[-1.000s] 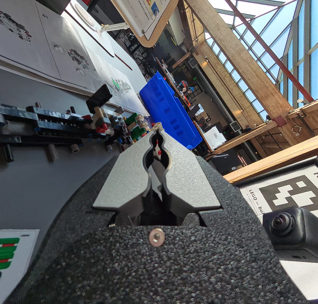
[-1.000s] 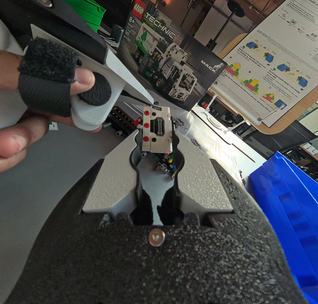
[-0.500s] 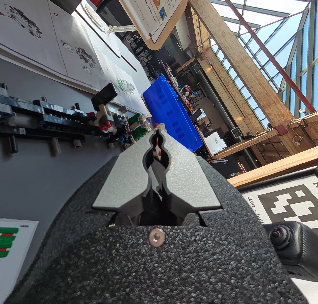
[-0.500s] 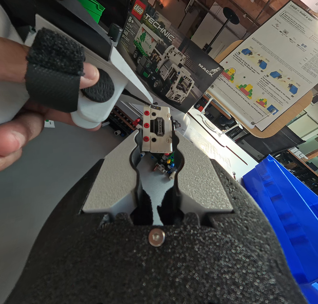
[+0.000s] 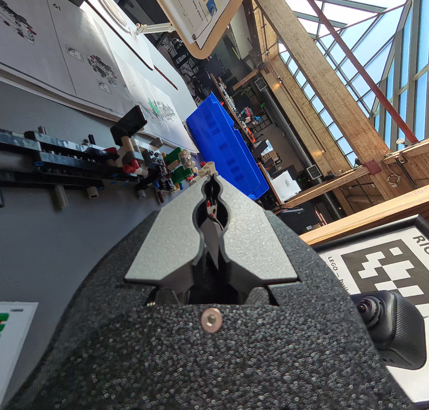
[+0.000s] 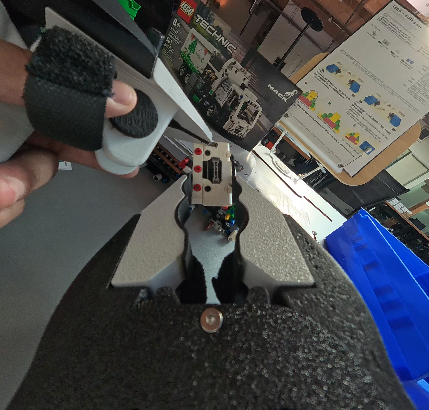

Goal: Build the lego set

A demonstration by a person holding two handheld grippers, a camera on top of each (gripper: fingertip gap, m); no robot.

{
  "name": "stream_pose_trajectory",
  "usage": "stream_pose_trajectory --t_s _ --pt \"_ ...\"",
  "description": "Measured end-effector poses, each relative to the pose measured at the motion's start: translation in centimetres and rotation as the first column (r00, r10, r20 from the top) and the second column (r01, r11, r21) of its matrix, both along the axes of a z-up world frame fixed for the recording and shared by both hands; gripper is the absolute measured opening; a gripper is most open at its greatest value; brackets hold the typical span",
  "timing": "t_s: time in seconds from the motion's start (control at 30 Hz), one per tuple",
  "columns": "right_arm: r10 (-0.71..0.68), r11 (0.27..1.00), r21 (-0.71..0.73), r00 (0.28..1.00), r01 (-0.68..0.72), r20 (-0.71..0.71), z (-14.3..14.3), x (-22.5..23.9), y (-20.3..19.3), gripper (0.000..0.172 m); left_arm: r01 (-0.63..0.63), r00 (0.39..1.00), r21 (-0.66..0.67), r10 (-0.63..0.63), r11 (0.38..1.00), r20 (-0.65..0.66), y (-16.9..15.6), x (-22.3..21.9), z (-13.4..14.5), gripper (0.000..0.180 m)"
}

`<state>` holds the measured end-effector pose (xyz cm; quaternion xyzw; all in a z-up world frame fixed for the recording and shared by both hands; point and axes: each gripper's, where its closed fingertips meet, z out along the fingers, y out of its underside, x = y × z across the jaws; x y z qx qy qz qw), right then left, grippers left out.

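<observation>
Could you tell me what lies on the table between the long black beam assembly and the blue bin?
In the left wrist view, a heap of small loose building pieces, green, tan, grey and red, lies between the black beam assembly and the blue bin.

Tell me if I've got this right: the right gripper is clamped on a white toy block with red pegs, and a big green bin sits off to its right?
Nearly. The right gripper does clamp the white toy block with red pegs, but the big bin to its right is blue, not green, as the right wrist view shows.

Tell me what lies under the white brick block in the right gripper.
Below the white brick block lies a heap of small loose pieces on the grey table. The fingers hide the heap's edges.
</observation>
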<state>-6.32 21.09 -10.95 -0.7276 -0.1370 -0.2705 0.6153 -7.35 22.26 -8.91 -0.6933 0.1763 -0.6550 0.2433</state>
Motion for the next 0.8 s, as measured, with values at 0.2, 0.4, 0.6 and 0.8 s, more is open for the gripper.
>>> stream_pose_trajectory --t_s 0.2,0.4,0.6,0.8 --pt "-0.029 0.999 -0.042 1.0 0.029 0.002 -0.6 0.4 0.2 0.032 0.034 0.999 0.028 -0.034 0.999 -0.01 -0.7 0.2 0.1 0.0" --pt "0.02 0.999 -0.027 0.999 -0.022 -0.044 -0.3 -0.2 0.0 0.032 0.054 0.998 0.045 -0.054 0.998 -0.013 -0.7 0.1 0.3 0.0" --pt "0.199 0.973 -0.043 0.919 -0.227 -0.339 -0.3 -1.3 -0.8 0.033 0.181 0.983 0.041 -0.181 0.983 -0.014 -1.3 -0.2 0.7 0.0" --pt "0.376 0.894 0.04 0.7 -0.446 -0.607 0.4 -2.5 -2.5 0.043 0.356 0.934 0.058 -0.353 0.933 -0.055 -1.8 -0.8 0.3 0.0"
